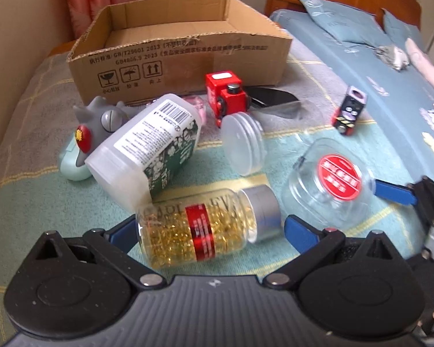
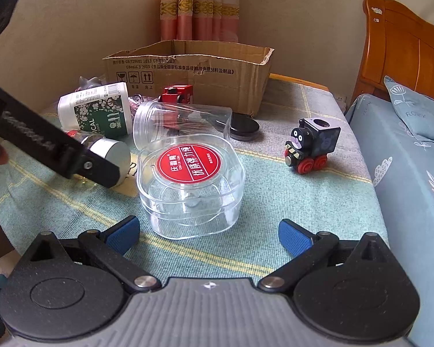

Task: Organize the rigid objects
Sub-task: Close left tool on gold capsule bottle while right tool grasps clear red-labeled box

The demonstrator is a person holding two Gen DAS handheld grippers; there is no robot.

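Cardboard box [image 1: 173,49] at the back, nothing visible inside. Left gripper [image 1: 211,228] spread apart, straddling the lying capsule bottle [image 1: 199,228], full of gold capsules. Right gripper [image 2: 207,231] spread apart, clear lidded case [image 2: 191,185] just ahead of its fingertips.

We are seeing our left hand-held gripper [image 1: 214,231] showing a ribbed grey centre plate, two matte black round housings with raised discs, black linkage bars pinned by silver rivets, and blue fingertips [image 1: 301,232]. Our right hand-held gripper [image 2: 208,232] is wearing the same grey plate, black housings, silver rivets and blue textured pads [image 2: 295,235]. A small white emblem is sitting on each grey plate. Bare skin of a fingertip is peeking in beside the black arm.
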